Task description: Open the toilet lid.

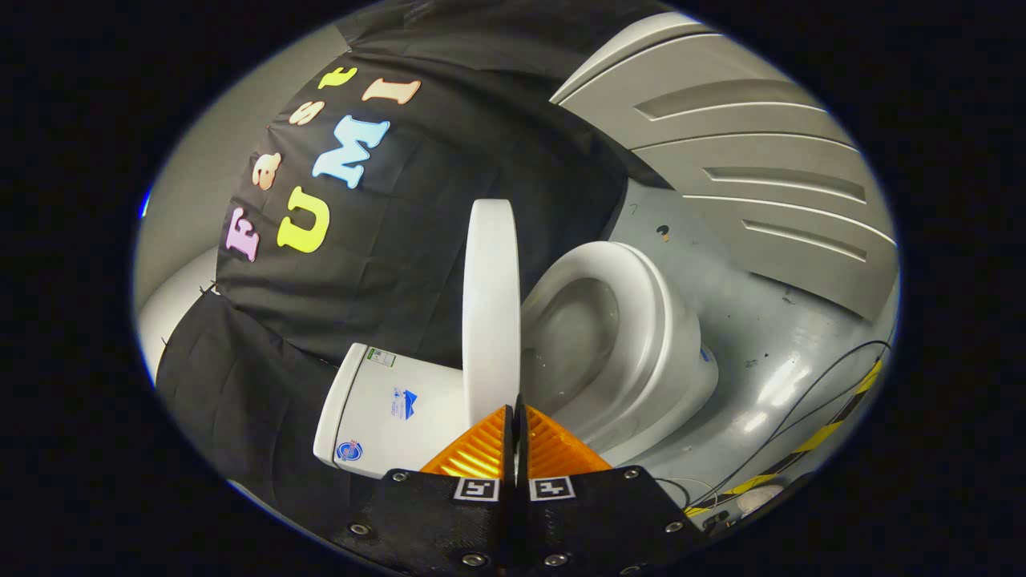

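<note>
tool (517,417): fingers closed together, gripping nothing | lid (490,304): raised, just ahead | bowl (617,336): open, contents unclear

The toilet lid (490,308) stands edge-on right ahead of the gripper (517,417), so its broad faces can't be made out, and it covers the hinge area plus part of the bowl (617,353) behind it. The fingers sit nearly together (the gap is just a thin slit), and whether they pinch the lid's edge can't be told. The tank (377,413) has a few small stickers, too tiny to make out. Part of the tank's lower end is cut off by the gripper body. Cables (809,409) on the floor (761,320) run out of sight.
</note>
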